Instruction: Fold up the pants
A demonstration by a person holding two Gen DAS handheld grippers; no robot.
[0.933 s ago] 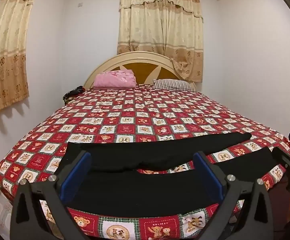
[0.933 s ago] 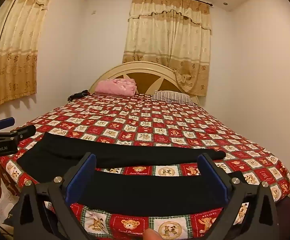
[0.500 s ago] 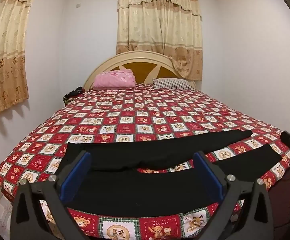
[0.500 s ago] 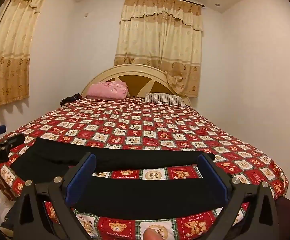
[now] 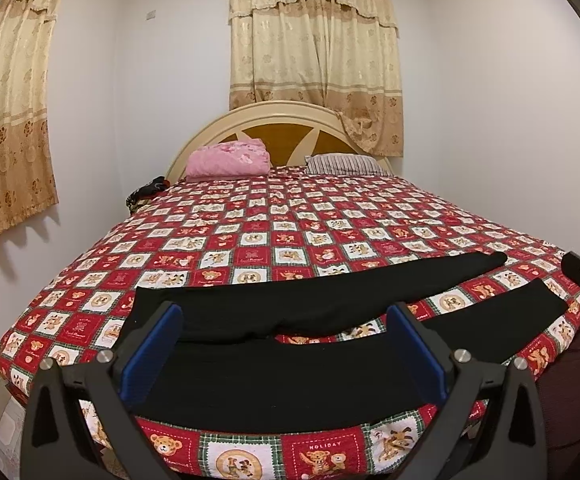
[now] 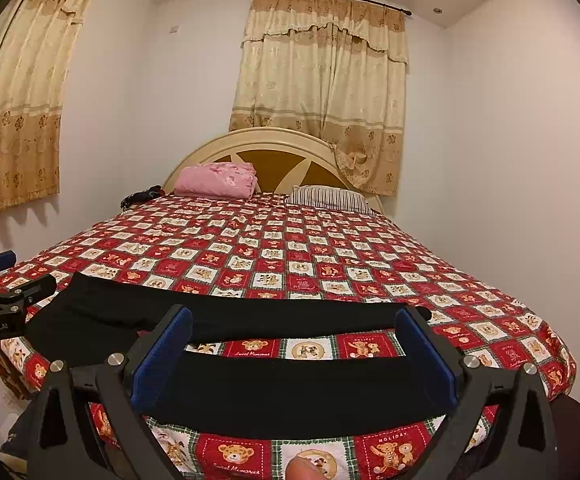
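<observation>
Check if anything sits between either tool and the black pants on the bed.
Nothing visible does. The black fabric pants lie flat on the red checkered bedspread, right ahead of the open left tool and open right tool. The pink folded blanket is far off by the headboard.

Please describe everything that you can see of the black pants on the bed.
The black pants are plain, matte, soft-looking cloth with no visible pattern. They lie flat and unfolded across the near edge of the bedspread, with the waist part toward the left and the two legs spread apart toward the right, showing bedspread between them. The far leg looks slightly wrinkled. Both the left gripper and right gripper hover open before them; neither holds them.
</observation>
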